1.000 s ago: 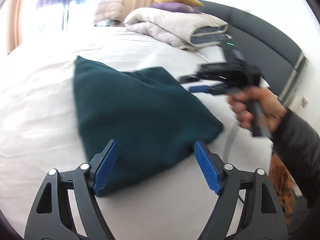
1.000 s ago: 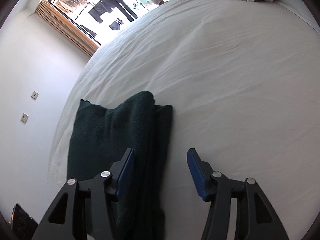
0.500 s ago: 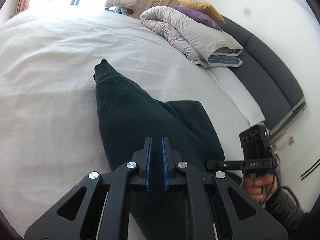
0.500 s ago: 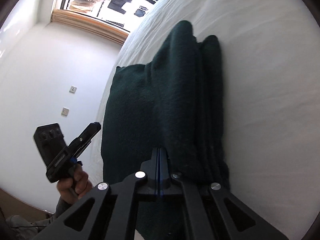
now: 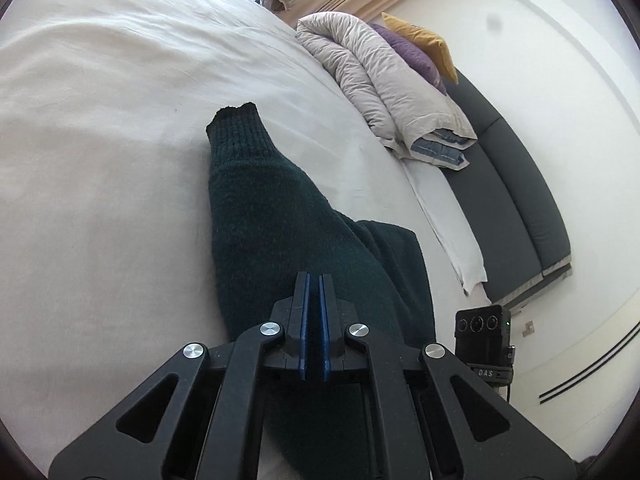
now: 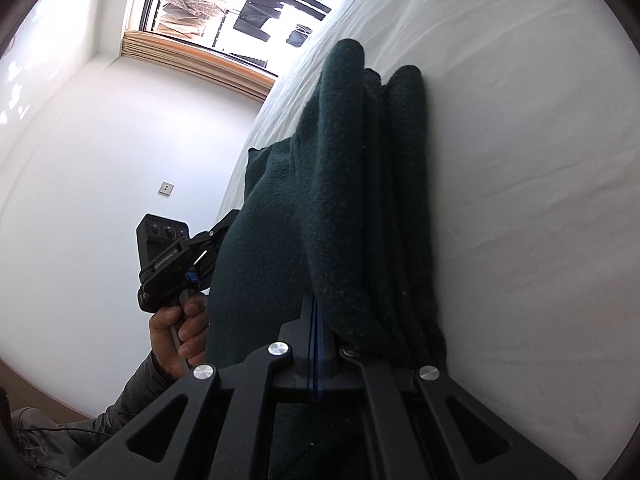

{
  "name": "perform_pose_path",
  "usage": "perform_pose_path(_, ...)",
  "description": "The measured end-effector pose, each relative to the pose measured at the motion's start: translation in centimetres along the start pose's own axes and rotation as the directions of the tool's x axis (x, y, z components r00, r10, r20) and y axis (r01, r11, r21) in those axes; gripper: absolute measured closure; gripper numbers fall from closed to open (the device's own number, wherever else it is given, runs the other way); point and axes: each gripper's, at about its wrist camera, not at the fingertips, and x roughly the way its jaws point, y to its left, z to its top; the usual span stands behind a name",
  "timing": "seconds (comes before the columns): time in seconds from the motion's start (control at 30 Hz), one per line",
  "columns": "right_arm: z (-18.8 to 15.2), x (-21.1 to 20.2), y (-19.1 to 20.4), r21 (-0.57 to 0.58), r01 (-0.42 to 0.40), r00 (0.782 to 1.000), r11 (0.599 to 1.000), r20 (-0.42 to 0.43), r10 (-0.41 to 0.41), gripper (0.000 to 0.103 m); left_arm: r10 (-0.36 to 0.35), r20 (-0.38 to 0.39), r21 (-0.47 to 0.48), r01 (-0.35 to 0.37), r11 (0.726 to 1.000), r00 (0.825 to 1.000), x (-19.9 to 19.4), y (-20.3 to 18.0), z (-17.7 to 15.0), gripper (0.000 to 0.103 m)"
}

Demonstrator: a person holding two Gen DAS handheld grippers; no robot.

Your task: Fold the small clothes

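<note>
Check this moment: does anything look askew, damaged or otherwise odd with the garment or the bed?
Nothing damaged or spilled. The dark green sweater lies bunched in thick rolls on the white bed sheet rather than flat, one ribbed cuff sticking out. Left gripper and right gripper are both shut on its near edge.

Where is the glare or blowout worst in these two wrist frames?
Left wrist: white bedsheet blown out near the top, dark green knit garment stays sharp. Right wrist: bright window backlights, the garment's folds go near-black; both show fisheye vignetting.
</note>
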Motion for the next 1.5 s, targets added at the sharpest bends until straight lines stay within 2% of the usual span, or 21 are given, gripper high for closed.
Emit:
perform_pose_path(0.1, 0.0, -0.3, 0.0, -0.011, 0.009, 1.000, 1.000, 0.009, -0.009, 0.103, -0.018, -0.013, 0.002, 0.018, 1.000, 1.000, -1.3, -0.4, -2.3, 0.099)
perform_pose_path(0.2, 0.0, -0.1, 0.1, -0.021, 0.017, 1.000, 1.000, 0.021, -0.017, 0.103, 0.008, -0.016, 0.024, -0.008, 1.000, 1.000, -2.4, -0.8, -4.6, 0.099)
perform_pose_path(0.3, -0.3, 0.7, 0.9, -0.026, 0.025, 0.999, 0.999, 0.029, -0.024, 0.103, 0.014, -0.012, -0.009, -0.014, 1.000, 1.000, -2.8, -0.6, -6.1, 0.099)
perform_pose_path(0.53, 0.6, 1.6, 1.3, -0.051, 0.032, 0.999, 0.998, 0.045, -0.029, 0.103, 0.188, -0.012, 0.169, -0.183, 0.969, 0.982, -3.3, -3.0, -8.5, 0.099)
perform_pose_path(0.6, 0.7, 1.7, 1.3, -0.064, 0.030, 0.998, 0.998, 0.055, -0.026, 0.103, 0.295, 0.024, 0.215, -0.293, 0.932, 0.955, -4.4, -4.4, -8.4, 0.099)
perform_pose_path(0.67, 0.6, 1.8, 1.2, -0.074, 0.027, 0.998, 0.997, 0.063, -0.023, 0.103, 0.340, 0.131, 0.206, -0.361, 0.910, 0.931, -6.3, -6.2, -6.7, 0.099)
perform_pose_path(0.7, 0.6, 1.8, 1.3, -0.078, 0.030, 0.998, 0.996, 0.066, -0.025, 0.103, 0.385, 0.203, 0.215, -0.425, 0.879, 0.900, -6.7, -7.6, -5.8, 0.099)
perform_pose_path(0.73, 0.6, 1.8, 1.3, -0.084, 0.034, 0.997, 0.996, 0.067, -0.028, 0.103, 0.434, 0.258, 0.249, -0.493, 0.833, 0.863, -6.3, -9.3, -5.1, 0.099)
perform_pose_path(0.77, 0.6, 1.9, 1.4, -0.088, 0.037, 0.997, 0.995, 0.069, -0.031, 0.103, 0.478, 0.296, 0.316, -0.557, 0.768, 0.827, -4.9, -11.3, -4.6, 0.099)
perform_pose_path(0.8, 0.3, 1.9, 1.3, -0.091, 0.037, 0.997, 0.995, 0.070, -0.031, 0.103, 0.507, 0.316, 0.377, -0.596, 0.709, 0.802, -3.0, -12.9, -4.5, 0.099)
perform_pose_path(0.83, 0.3, 2.0, 1.2, -0.093, 0.037, 0.997, 0.995, 0.071, -0.030, 0.103, 0.516, 0.326, 0.433, -0.610, 0.664, 0.792, -0.9, -14.1, -4.9, 0.099)
perform_pose_path(0.87, 0.3, 2.0, 1.2, -0.094, 0.036, 0.997, 0.995, 0.073, -0.029, 0.103, 0.517, 0.322, 0.474, -0.608, 0.637, 0.793, 1.0, -14.8, -5.4, 0.099)
perform_pose_path(0.93, 0.3, 2.2, 1.1, -0.098, 0.036, 0.997, 0.995, 0.075, -0.028, 0.103, 0.532, 0.274, 0.498, -0.591, 0.635, 0.801, 4.3, -14.6, -6.2, 0.099)
perform_pose_path(1.0, 0.3, 2.2, 1.1, -0.100, 0.037, 0.997, 0.994, 0.075, -0.029, 0.103, 0.584, 0.180, 0.496, -0.586, 0.641, 0.791, 7.5, -12.6, -7.1, 0.099)
perform_pose_path(1.07, -0.4, 1.8, 1.2, -0.106, 0.042, 0.997, 0.994, 0.075, -0.034, 0.103, 0.570, 0.214, 0.492, -0.591, 0.639, 0.794, 8.0, -12.1, -7.9, 0.099)
perform_pose_path(1.17, -0.4, 1.9, 1.3, -0.112, 0.046, 0.996, 0.993, 0.077, -0.038, 0.103, 0.535, 0.174, 0.464, -0.548, 0.696, 0.827, 7.5, -10.5, -7.6, 0.099)
perform_pose_path(1.2, -0.4, 1.9, 1.3, -0.115, 0.051, 0.996, 0.992, 0.077, -0.042, 0.103, 0.531, 0.170, 0.461, -0.543, 0.702, 0.830, 7.7, -10.1, -7.7, 0.099)
perform_pose_path(1.27, -0.5, 2.0, 1.6, -0.123, 0.067, 0.995, 0.990, 0.076, -0.058, 0.103, 0.558, 0.196, 0.495, -0.573, 0.653, 0.806, 8.5, -10.5, -8.0, 0.099)
perform_pose_path(1.33, -0.1, 1.8, 2.0, -0.108, 0.081, 0.995, 0.991, 0.060, -0.075, 0.103, 0.572, 0.207, 0.504, -0.587, 0.633, 0.794, 8.8, -10.5, -7.9, 0.099)
perform_pose_path(1.43, -0.4, 0.6, 4.7, -0.115, 0.105, 0.991, 0.988, 0.090, -0.095, 0.096, 0.526, 0.188, 0.464, -0.547, 0.697, 0.829, 7.4, -10.0, -7.1, 0.099)
perform_pose_path(1.5, -1.7, 0.3, 6.4, -0.156, 0.125, 0.990, 0.980, 0.090, -0.112, 0.095, 0.526, 0.193, 0.434, -0.553, 0.712, 0.828, 5.7, -10.7, -6.8, 0.099)
